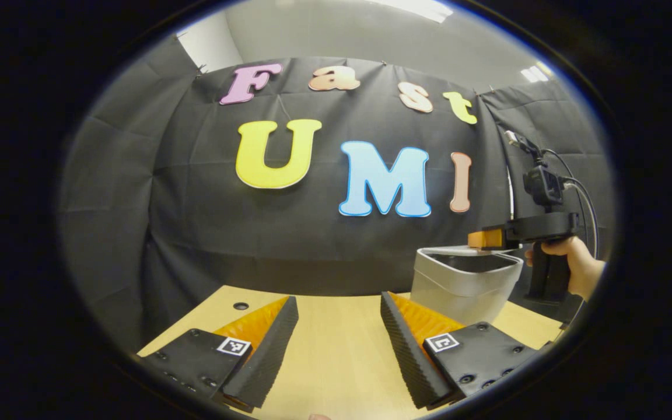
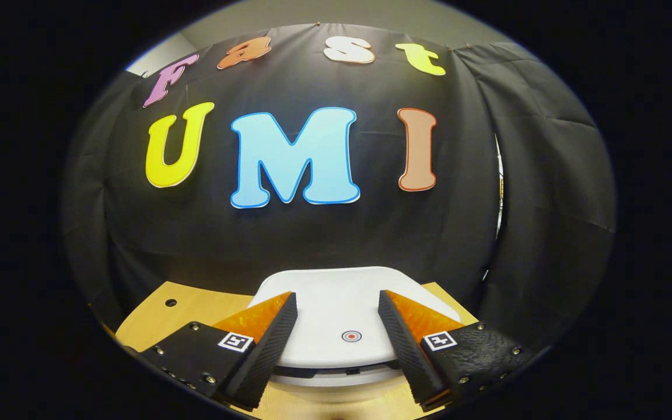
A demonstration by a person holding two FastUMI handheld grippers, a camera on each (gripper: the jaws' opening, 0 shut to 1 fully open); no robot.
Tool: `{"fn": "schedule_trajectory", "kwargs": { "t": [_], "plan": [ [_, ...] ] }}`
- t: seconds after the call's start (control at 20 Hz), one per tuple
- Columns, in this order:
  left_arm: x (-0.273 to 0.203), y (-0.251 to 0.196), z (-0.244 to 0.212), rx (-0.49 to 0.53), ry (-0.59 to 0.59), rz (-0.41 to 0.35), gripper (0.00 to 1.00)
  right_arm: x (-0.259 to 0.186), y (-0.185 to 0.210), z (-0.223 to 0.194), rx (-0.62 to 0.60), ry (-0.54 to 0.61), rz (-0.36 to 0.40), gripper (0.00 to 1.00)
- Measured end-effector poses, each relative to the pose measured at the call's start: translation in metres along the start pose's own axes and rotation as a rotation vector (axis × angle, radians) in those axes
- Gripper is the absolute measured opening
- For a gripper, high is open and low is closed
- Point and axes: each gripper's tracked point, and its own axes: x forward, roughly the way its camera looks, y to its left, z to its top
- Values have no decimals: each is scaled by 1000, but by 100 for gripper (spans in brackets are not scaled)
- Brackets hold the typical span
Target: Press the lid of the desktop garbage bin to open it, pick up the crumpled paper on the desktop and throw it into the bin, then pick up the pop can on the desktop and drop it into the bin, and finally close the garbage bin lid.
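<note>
Right hand-held gripper [image 2: 336,332] poised just above the white lid [image 2: 336,294] of the garbage bin [image 1: 458,291], fingers spread wide, gripping nothing, straddling the round red-ringed mark [image 2: 351,336] on the lid. Seen from the left gripper view, held by a hand [image 1: 581,265], with its tip at the bin's top edge; cannot tell whether touching. Lid looks flat and down in the right gripper view.

Left hand-held gripper [image 1: 339,332] low over the bare wooden tabletop [image 1: 336,373], also wide open and empty, well apart from the bin, which stands toward its right.

Judging progress: a lid press in hand, either the opening one or the closing one. Hard to say which, since nothing shows whether the crumpled paper and the pop can already lie inside. If the opening press, everything left to do; if the closing press, only the final push down remaining.
</note>
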Motion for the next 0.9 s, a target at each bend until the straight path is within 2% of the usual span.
{"fn": "schedule_trajectory", "kwargs": {
  "t": [0.9],
  "plan": [
    [6, -20, -7, 18, 27, -13, 96, 14, -8, -16, -4, -90, 39, 94]
  ]
}}
